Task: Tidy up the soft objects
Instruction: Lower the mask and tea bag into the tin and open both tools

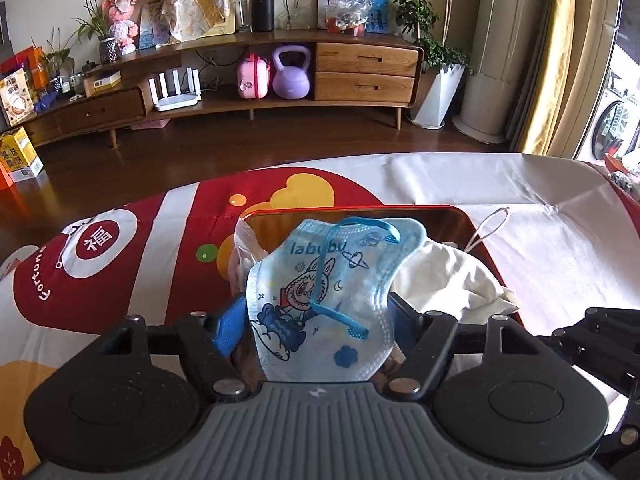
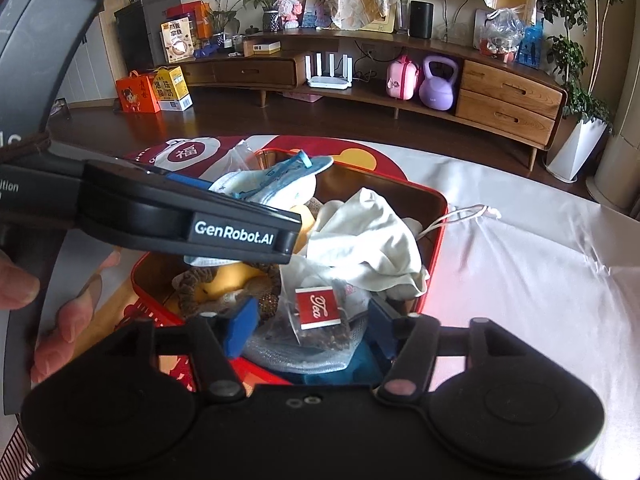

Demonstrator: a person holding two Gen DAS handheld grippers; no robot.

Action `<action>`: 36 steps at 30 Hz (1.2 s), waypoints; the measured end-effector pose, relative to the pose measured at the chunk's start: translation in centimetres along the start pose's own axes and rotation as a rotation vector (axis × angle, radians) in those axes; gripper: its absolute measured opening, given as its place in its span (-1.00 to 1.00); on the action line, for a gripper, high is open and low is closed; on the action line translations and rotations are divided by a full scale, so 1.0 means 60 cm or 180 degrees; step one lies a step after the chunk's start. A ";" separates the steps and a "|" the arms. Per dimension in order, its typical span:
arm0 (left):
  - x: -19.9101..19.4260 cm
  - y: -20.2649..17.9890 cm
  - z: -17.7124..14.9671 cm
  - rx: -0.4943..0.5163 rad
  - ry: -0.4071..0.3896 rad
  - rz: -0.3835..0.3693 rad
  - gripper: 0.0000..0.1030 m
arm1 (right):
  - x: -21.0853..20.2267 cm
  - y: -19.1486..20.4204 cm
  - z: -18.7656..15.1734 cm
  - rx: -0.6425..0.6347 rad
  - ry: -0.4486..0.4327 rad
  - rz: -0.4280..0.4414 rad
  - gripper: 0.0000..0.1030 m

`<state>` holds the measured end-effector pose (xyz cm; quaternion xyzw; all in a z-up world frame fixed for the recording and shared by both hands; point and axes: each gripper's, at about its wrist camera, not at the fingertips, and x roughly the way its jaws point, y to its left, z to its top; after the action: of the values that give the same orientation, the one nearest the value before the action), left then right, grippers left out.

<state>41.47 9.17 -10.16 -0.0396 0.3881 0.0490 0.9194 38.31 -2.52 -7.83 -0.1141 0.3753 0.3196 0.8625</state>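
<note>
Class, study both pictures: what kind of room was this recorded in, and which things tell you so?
Most likely a home living room: a low wooden media cabinet along the wall, curtains by the window, and potted plants on the floor.

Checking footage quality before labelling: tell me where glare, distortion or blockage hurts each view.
Left wrist: fisheye bends the cabinet; window light blows out the right edge; face mask stays sharp. Right wrist: the left hand-held gripper blocks part of the red tin; white tablecloth glares.

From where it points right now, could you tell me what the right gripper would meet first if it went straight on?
Most likely the tea bag, lying between the open right gripper fingers on top of the red tin pile; depth is uncertain.
</note>
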 end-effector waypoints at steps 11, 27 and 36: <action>-0.043 0.018 -0.002 -0.0126 -0.0064 0.0064 0.43 | -0.038 -0.001 -0.003 -0.0017 -0.0099 -0.0020 0.67; -0.148 0.016 -0.017 -0.0086 -0.0230 -0.0059 0.60 | -0.140 0.000 -0.006 0.0128 -0.0344 -0.0090 0.96; -0.235 0.008 -0.038 -0.0019 -0.0438 -0.0144 0.77 | -0.217 0.015 -0.023 0.0081 -0.0505 -0.0202 0.99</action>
<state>30.02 8.56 -1.63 -0.0475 0.3228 0.0320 0.9447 30.27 -8.50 0.62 -0.0893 0.3060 0.2954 0.9006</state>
